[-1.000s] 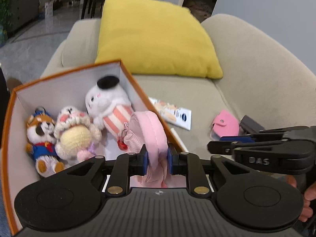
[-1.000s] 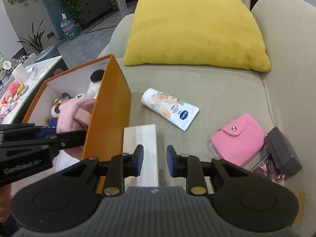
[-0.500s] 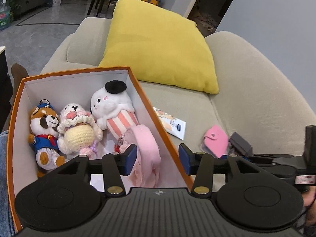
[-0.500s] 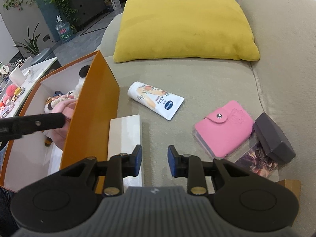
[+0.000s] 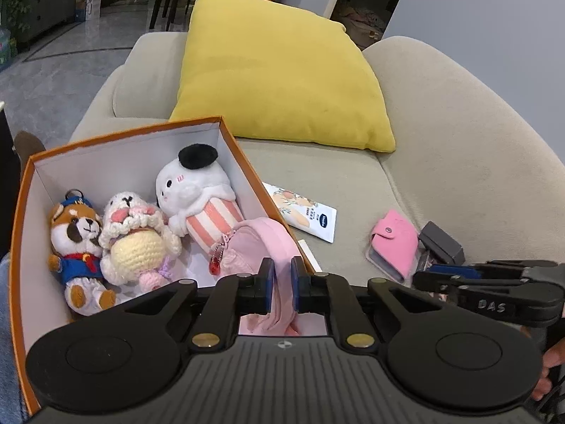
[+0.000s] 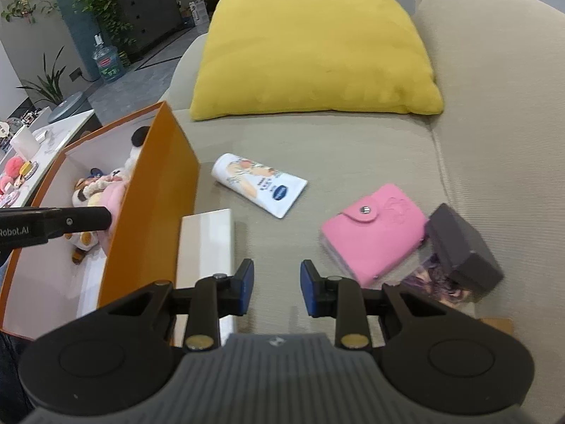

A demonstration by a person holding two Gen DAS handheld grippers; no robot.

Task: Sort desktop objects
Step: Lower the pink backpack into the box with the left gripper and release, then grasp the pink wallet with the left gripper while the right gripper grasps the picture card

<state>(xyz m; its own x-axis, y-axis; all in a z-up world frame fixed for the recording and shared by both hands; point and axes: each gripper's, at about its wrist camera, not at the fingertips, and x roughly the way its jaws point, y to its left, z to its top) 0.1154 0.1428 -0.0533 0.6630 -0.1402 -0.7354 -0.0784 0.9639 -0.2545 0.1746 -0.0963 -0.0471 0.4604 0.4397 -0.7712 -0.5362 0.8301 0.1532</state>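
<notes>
Beige sofa (image 6: 353, 148) seat, yellow cushion (image 6: 314, 46) at the far end; orange box (image 5: 21, 219), white inside, at the near left.

Box contents: fox plush (image 5: 76, 243) in blue outfit, cream crochet doll (image 5: 136, 243), white plush (image 5: 197, 194) with black cap and pink-striped body, and a pink padded pouch (image 5: 261, 243) with a small red charm, lying at the near right corner of the box.

On the seat to the right: white cream tube (image 6: 259, 185), pink snap wallet (image 6: 374, 229), dark grey case (image 6: 462, 247) touching the wallet's far-right side, white flat slab (image 6: 206, 243) against the box's outer wall.

Change: half a second ago the left gripper's (image 5: 281, 284) jaws stood wide above the pouch; they have just been closing and now pinch the pouch's pink edge between the blue pads.

Right gripper (image 6: 276, 288): jaws parted, nothing between them, over bare seat between slab and wallet, which now sits nearer its right finger than a second ago.
</notes>
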